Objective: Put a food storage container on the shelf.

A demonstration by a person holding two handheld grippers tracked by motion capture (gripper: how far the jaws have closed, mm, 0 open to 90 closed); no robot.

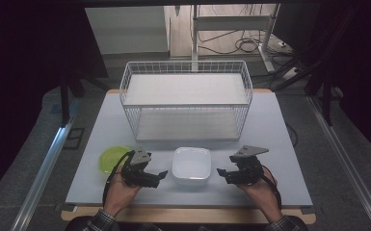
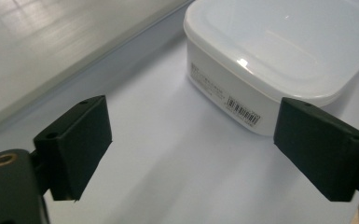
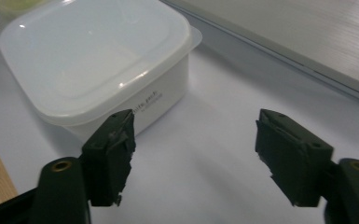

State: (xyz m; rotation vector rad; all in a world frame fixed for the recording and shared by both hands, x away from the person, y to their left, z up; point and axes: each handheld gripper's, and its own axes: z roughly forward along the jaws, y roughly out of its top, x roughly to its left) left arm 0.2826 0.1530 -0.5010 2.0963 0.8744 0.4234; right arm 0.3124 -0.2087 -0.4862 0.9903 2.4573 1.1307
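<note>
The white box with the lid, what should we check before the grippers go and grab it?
1. Lid sits flat on the box: ok, it looks level all round in both gripper views.
2. Left gripper open, nothing between its jaws: ok.
3. Right gripper open, nothing between its jaws: ok.
4. Grippers flank the box, one each side, apart from it: ok.
5. Green plate away from the box: ok; it lies behind the left gripper, not touching the box.
6. Space in the wire basket behind: ok, both its shelves are bare.
7. Lid snapped tight: cannot tell.
</note>
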